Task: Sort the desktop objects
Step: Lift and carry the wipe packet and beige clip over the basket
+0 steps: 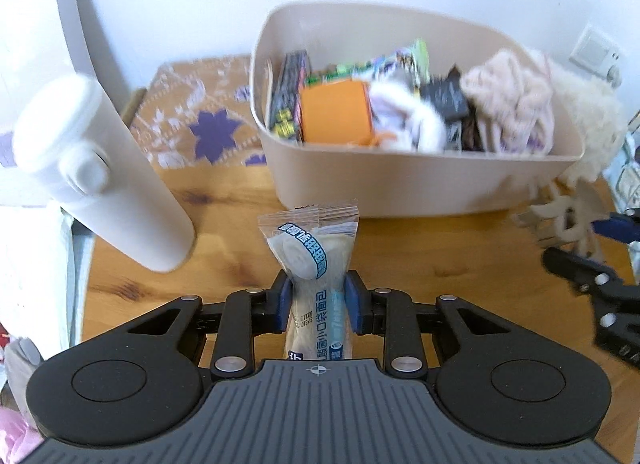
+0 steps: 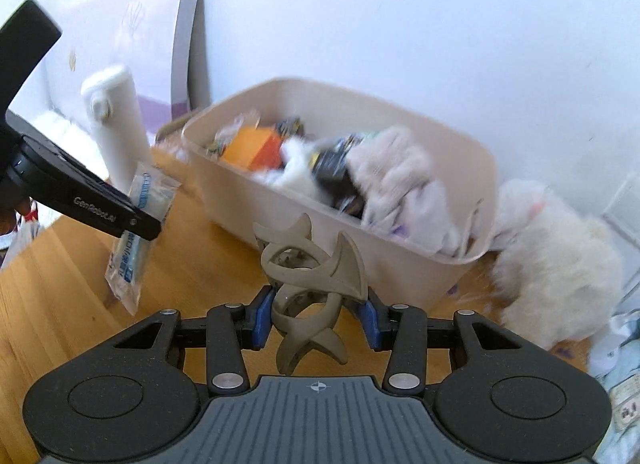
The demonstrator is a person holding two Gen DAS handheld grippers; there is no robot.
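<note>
My left gripper point(image 1: 317, 296) is shut on a clear snack packet point(image 1: 310, 254) with blue print, held above the wooden table in front of the beige bin point(image 1: 420, 188). The packet also shows in the right wrist view point(image 2: 138, 232), with the left gripper point(image 2: 136, 224) clamped on it. My right gripper point(image 2: 316, 314) is shut on a grey-beige claw hair clip point(image 2: 310, 276), just in front of the bin point(image 2: 400, 272). The clip and right gripper appear at the right edge of the left wrist view point(image 1: 568, 232). The bin holds an orange box point(image 1: 334, 112), packets and pale knitwear point(image 1: 508, 100).
A white bottle point(image 1: 100, 180) stands at the left of the wooden table point(image 1: 224, 240). A fluffy white item point(image 2: 556, 260) lies right of the bin. A patterned box point(image 1: 200, 112) sits behind, by the white wall. Wrapped items lie at the far right point(image 2: 624, 404).
</note>
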